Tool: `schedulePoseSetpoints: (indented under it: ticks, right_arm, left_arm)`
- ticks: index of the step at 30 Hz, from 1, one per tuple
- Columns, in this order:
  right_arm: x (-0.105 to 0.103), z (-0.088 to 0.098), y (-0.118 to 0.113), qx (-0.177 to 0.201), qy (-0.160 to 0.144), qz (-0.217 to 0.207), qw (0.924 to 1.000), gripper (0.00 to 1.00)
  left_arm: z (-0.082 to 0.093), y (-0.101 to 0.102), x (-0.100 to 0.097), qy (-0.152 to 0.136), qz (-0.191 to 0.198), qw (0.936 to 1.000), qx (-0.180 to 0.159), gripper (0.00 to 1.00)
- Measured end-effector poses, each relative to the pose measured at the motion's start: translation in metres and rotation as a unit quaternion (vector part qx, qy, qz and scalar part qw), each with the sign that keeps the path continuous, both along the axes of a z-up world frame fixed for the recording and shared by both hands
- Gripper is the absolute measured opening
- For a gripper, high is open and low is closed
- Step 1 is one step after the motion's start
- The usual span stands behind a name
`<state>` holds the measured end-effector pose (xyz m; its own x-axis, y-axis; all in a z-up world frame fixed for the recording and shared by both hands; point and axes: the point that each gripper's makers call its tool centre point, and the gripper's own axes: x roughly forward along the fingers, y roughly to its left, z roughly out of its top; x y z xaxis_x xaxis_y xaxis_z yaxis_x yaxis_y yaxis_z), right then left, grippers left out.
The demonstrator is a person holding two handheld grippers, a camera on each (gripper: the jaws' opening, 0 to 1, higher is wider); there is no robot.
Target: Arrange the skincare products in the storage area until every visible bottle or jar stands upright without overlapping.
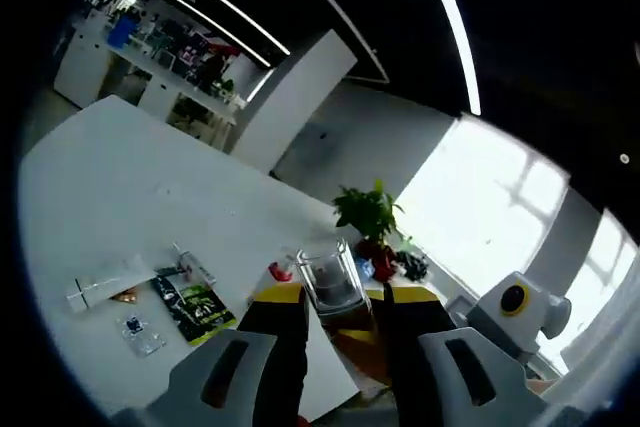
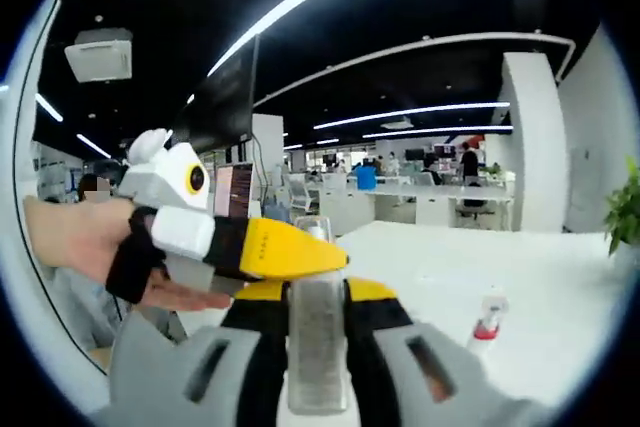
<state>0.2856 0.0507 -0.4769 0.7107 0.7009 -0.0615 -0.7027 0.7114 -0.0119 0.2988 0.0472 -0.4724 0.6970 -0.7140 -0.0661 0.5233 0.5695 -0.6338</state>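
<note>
bottle [image 1: 330, 282] sits raised between the left gripper's [image 1: 342, 319] two black, yellow-tipped fingers [image 1: 280, 332], a clear squarish one with a dark cap or insert showing through its top. the fingers stand only as far apart as the bottle is wide and press on both its sides, so they are clamped on it. it is off the white table [image 1: 130, 197], which lies well behind and below. on that table, apart from the bottle, lie a dark green packet [image 1: 195, 305], a small clear packet [image 1: 138, 332], a white flat strip [image 1: 105, 285] and a small red-capped bottle [image 1: 282, 271]. a potted plant [image 1: 368, 217] stands at the table's far edge. the right gripper [image 1: 515, 312], white with a yellow ring, shows at the lower right of the left gripper view.

in the right gripper view, the right gripper's [image 2: 318, 347] own fingers [image 2: 255, 337] hold the same clear bottle [image 2: 318, 342] upright between them, closed on its sides. the left gripper [image 2: 235, 242] comes in from the left, its yellow finger tips touching the bottle's upper part, and a person's hand [image 2: 95, 242] grips it. a red-capped spray bottle [image 2: 487, 319] stands on the table [image 2: 560, 287] to the right, well apart.
</note>
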Motion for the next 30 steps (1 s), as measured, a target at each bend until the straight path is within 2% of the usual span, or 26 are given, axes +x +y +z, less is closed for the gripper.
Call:
schedulePoseSetpoints:
  ticks: [4, 10, 12, 14, 15, 17, 18, 20, 22, 24, 25, 27, 29, 30]
  right_arm:
    - [0.002, -0.005, 0.001, -0.019, 0.002, -0.001, 0.9998, 0.21]
    - [0.001, -0.001, 0.003, -0.008, 0.005, 0.015, 0.9998, 0.21]
    - [0.000, 0.002, 0.006, 0.005, 0.012, 0.028, 0.9995, 0.21]
    - [-0.004, 0.003, 0.010, 0.010, 0.015, 0.058, 0.9982, 0.22]
    - [-0.006, 0.003, 0.011, 0.017, 0.023, 0.071, 0.9971, 0.23]
    - [-0.012, 0.006, 0.016, 0.040, 0.037, 0.111, 0.9922, 0.24]
    - [-0.014, 0.009, 0.015, 0.069, 0.061, 0.124, 0.9881, 0.24]
    - [-0.019, 0.016, 0.018, 0.105, 0.075, 0.154, 0.9795, 0.25]
    - [-0.023, 0.020, 0.019, 0.098, 0.069, 0.173, 0.9776, 0.25]
    - [-0.030, 0.019, 0.023, 0.088, 0.083, 0.203, 0.9718, 0.25]
    - [-0.030, 0.021, 0.025, 0.081, 0.076, 0.206, 0.9722, 0.24]
    - [-0.035, 0.023, 0.029, 0.078, 0.080, 0.226, 0.9678, 0.24]
    - [-0.039, 0.025, 0.033, 0.075, 0.073, 0.236, 0.9661, 0.23]
    - [-0.045, 0.026, 0.036, 0.080, 0.081, 0.260, 0.9588, 0.23]
  left_arm:
    - [-0.003, -0.001, 0.001, -0.001, -0.004, 1.0000, 0.006, 0.20]
    - [0.005, 0.001, 0.001, -0.010, -0.031, 0.9994, -0.013, 0.17]
    - [0.009, 0.002, -0.001, -0.023, -0.050, 0.9984, -0.014, 0.17]
    - [0.015, 0.002, -0.006, -0.046, -0.084, 0.9953, -0.011, 0.16]
    - [0.020, 0.000, -0.011, -0.069, -0.113, 0.9912, -0.004, 0.16]
    - [0.027, 0.000, -0.018, -0.095, -0.152, 0.9837, 0.004, 0.16]
    - [0.030, 0.001, -0.021, -0.104, -0.165, 0.9808, 0.001, 0.16]
    - [0.040, 0.001, -0.027, -0.126, -0.198, 0.9720, -0.011, 0.16]
    - [0.045, 0.002, -0.032, -0.148, -0.228, 0.9624, -0.002, 0.16]
    - [0.046, 0.002, -0.038, -0.163, -0.259, 0.9519, 0.011, 0.16]
    - [0.047, 0.002, -0.039, -0.171, -0.268, 0.9481, 0.017, 0.16]
    - [0.050, 0.004, -0.045, -0.186, -0.295, 0.9368, 0.022, 0.16]
    - [0.054, 0.007, -0.047, -0.190, -0.309, 0.9316, 0.017, 0.16]
    - [0.056, 0.009, -0.052, -0.196, -0.329, 0.9237, 0.014, 0.16]
